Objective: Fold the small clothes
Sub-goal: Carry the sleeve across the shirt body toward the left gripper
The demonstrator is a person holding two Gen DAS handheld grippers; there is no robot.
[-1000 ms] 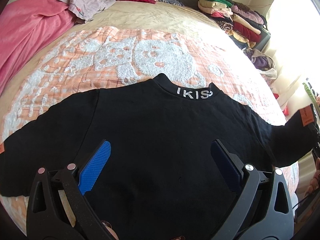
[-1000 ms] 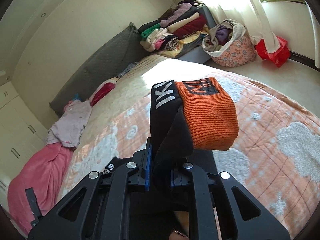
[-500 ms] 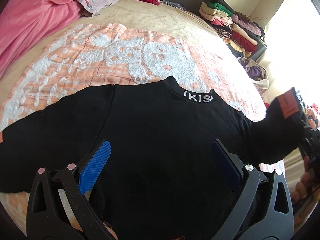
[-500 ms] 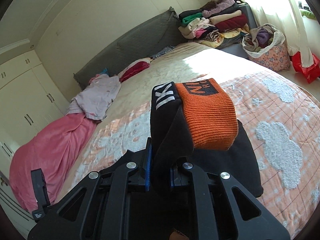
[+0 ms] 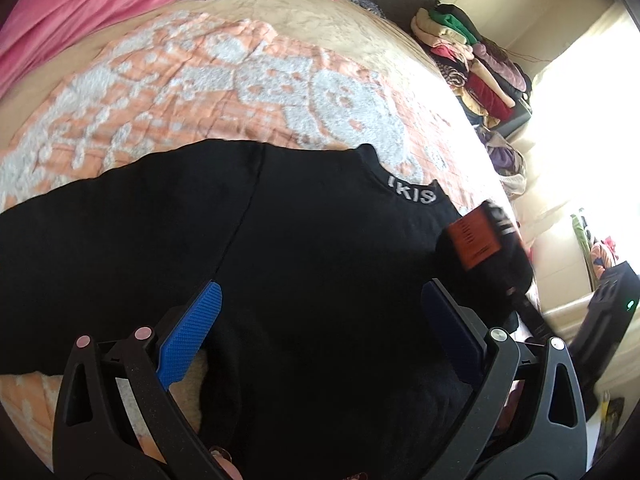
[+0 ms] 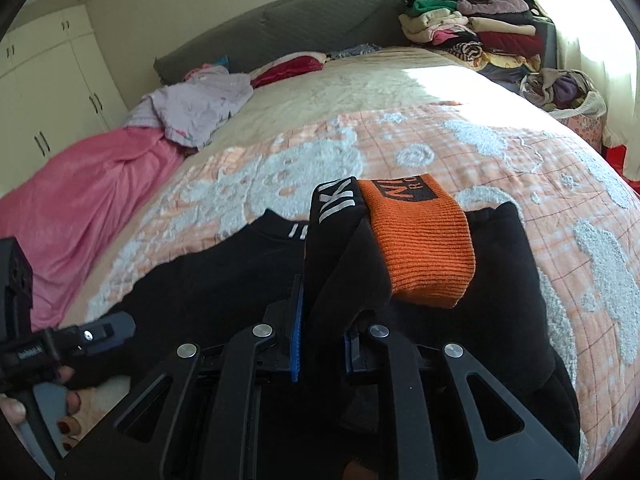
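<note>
While the right tool [image 6: 320,344], its jaws opening with the sleeve [image 6: 416,248] between them, lays it over the black sweater [image 5: 304,264], the left tool [image 5: 320,332] hovers released, so most folds remain.

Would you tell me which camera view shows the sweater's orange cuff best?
The right wrist view: the orange cuff fills the centre, sharp, its ribbing and lettering readable. The left wrist view shows it small and blurred near the right edge.

The orange-and-white quilt [image 6: 500,152] lies bare beyond the black sweater's [image 5: 312,280] collar, open to a reach; a pink blanket [image 6: 80,200] and a lilac garment [image 6: 200,100] crowd the far left; stacked folded clothes [image 6: 472,36] block the far right corner.
</note>
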